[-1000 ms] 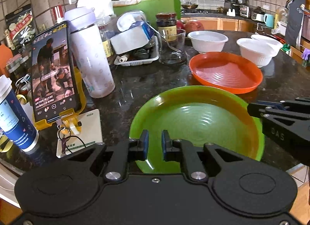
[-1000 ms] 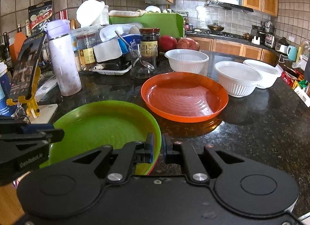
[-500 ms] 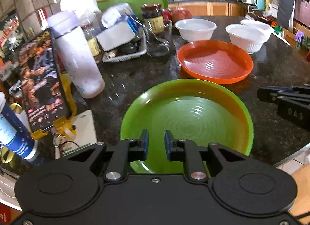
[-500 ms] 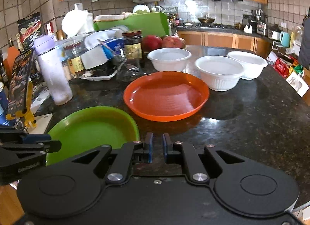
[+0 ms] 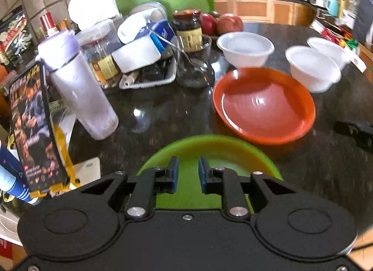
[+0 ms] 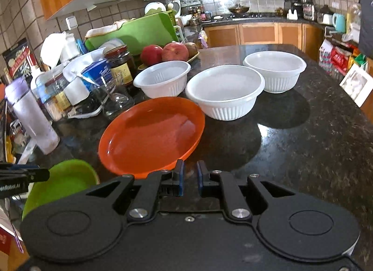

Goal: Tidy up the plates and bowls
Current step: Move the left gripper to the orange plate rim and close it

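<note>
A: Left wrist view, nearest first: the left gripper (image 5: 188, 172) is seen with a narrow gap between its blue pads, nothing pinched. The green plate (image 5: 209, 145) is spanned below and beyond the fingertips; contact cannot be judged, the frame being blurred.

B: Right wrist view: the right gripper (image 6: 188, 177) is likewise parted a little and empty, poised just at the near rim of the orange plate (image 6: 151, 135).

A: Placement of the plates?

B: Both are set on the dark countertop (image 6: 303, 142), green nearer, orange behind it. Three white bowls (image 6: 225, 91) are ranged past the orange plate. Apples (image 6: 164, 53) are noted farther back.
</note>
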Action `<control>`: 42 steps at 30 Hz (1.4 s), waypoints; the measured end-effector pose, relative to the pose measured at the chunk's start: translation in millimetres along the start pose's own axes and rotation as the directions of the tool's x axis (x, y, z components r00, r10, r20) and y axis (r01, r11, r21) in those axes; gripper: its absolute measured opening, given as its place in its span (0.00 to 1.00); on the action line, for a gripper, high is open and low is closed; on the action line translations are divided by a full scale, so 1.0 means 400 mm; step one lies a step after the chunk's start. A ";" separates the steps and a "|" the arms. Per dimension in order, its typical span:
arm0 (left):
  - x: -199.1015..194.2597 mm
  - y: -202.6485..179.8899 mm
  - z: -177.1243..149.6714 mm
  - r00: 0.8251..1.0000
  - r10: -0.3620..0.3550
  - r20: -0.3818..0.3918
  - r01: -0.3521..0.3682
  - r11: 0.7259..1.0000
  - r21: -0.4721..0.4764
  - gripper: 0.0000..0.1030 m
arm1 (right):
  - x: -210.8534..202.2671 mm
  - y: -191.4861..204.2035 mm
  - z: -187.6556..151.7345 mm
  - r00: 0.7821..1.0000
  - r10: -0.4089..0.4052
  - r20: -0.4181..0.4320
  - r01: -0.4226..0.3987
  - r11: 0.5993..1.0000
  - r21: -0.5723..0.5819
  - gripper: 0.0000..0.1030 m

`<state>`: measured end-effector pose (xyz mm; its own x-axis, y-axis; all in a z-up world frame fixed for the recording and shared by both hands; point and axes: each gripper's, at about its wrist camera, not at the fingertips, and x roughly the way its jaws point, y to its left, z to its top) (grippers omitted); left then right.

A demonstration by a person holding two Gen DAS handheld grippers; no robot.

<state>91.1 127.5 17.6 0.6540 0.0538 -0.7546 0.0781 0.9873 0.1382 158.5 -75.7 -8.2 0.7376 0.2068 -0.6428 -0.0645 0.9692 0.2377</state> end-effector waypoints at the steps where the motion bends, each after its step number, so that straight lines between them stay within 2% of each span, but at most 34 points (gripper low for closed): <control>1: 0.007 -0.008 0.012 1.000 0.010 -0.001 -0.010 1.000 -0.007 0.28 | 0.010 -0.007 0.004 1.000 0.006 -0.003 -0.006 1.000 0.001 0.15; 8: 0.073 -0.053 0.068 0.995 0.094 -0.030 -0.095 0.994 -0.044 0.29 | 0.073 -0.056 0.049 0.998 0.057 -0.012 -0.057 0.998 -0.026 0.19; 12: 0.102 -0.054 0.090 0.993 0.097 -0.063 -0.102 0.992 -0.070 0.29 | 0.110 -0.062 0.064 0.997 0.069 -0.028 -0.070 0.997 -0.029 0.22; 27: 0.233 -0.054 0.190 0.990 0.038 -0.135 -0.041 0.999 -0.018 0.29 | 0.199 -0.043 0.106 0.999 0.022 -0.048 -0.021 1.000 0.014 0.24; 36: 0.300 -0.056 0.209 0.986 0.010 -0.168 -0.011 1.000 -0.006 0.28 | 0.221 -0.029 0.101 0.998 0.023 -0.064 -0.024 1.000 -0.012 0.24; 42: 0.333 -0.053 0.215 0.983 0.008 -0.184 -0.006 1.000 0.013 0.28 | 0.237 -0.020 0.107 0.997 0.011 -0.072 -0.012 1.000 -0.020 0.20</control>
<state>241.2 101.1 -30.6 0.5052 0.0884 -0.8585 0.0838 0.9850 0.1507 257.7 -69.5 -40.1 0.6868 0.2262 -0.6908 -0.0867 0.9691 0.2311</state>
